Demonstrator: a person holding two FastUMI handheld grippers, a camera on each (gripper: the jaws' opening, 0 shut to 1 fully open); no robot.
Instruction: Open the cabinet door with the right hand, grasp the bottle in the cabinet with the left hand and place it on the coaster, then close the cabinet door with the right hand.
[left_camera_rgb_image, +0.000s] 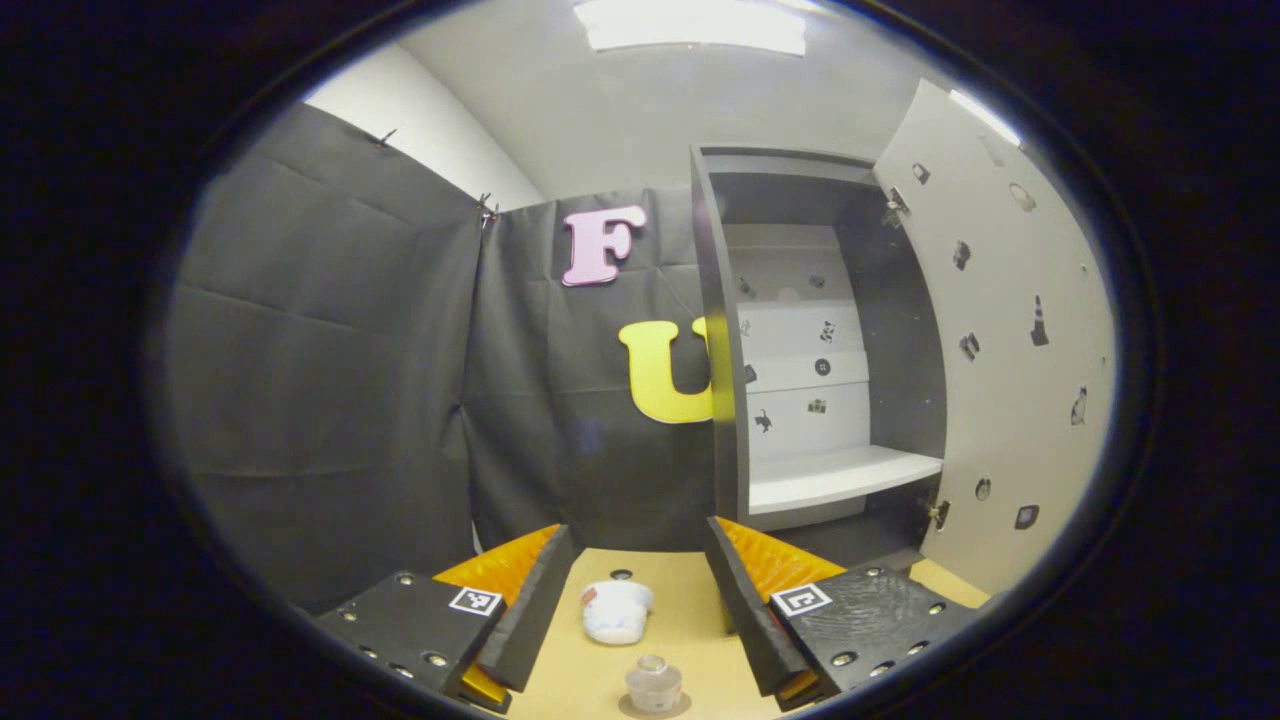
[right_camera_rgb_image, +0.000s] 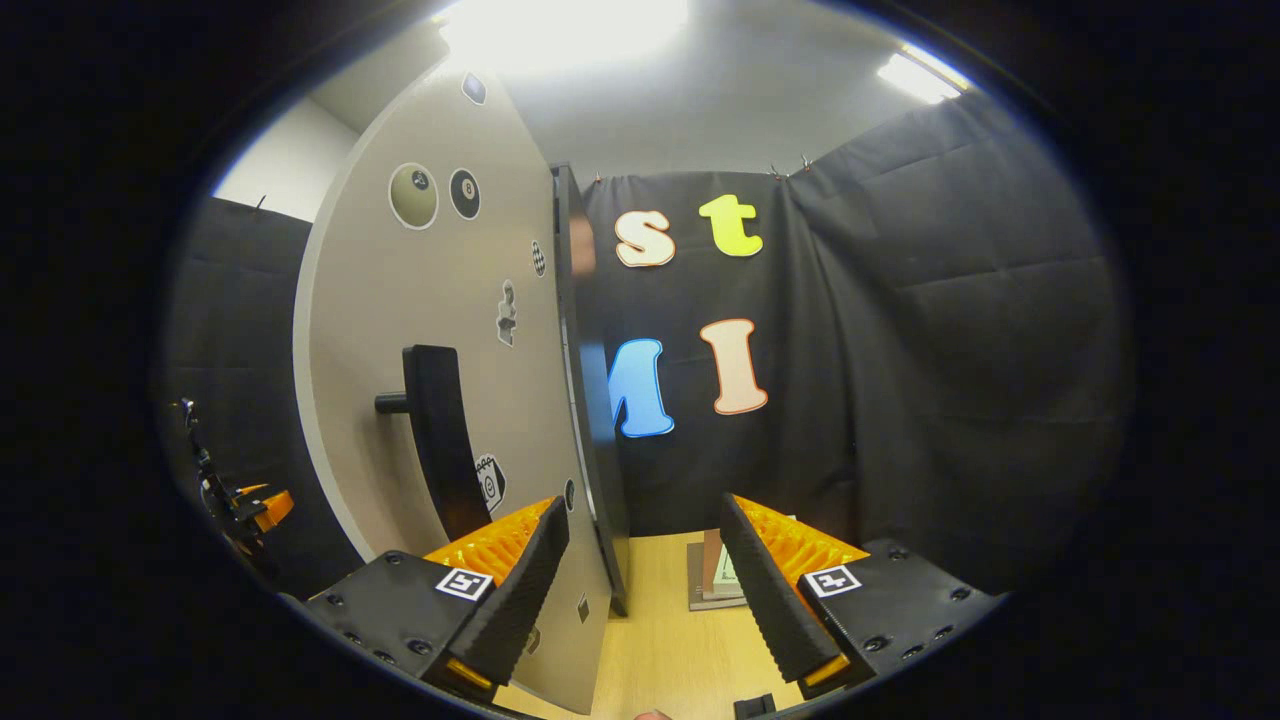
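Observation:
The cabinet (left_camera_rgb_image: 730, 400) stands open, its white shelf (left_camera_rgb_image: 840, 475) bare. Its pale, sticker-covered door (left_camera_rgb_image: 1010, 330) is swung out to the right. On the wooden table a small clear bottle (left_camera_rgb_image: 653, 683) stands upright on a round dark coaster (left_camera_rgb_image: 680, 706). My left gripper (left_camera_rgb_image: 636, 535) hangs open above and beyond it, with nothing between its fingers. In the right gripper view the door's outer face (right_camera_rgb_image: 440, 280) carries a black handle (right_camera_rgb_image: 440, 440). My right gripper (right_camera_rgb_image: 642, 505) is open near the door's lower edge, apart from the handle.
A white rounded object with a red patch (left_camera_rgb_image: 617, 610) lies on the table (left_camera_rgb_image: 690, 600) just beyond the bottle. A small flat stand (right_camera_rgb_image: 712, 585) sits on the table by the black cloth wall. The other gripper (right_camera_rgb_image: 245, 505) shows at the far left past the door.

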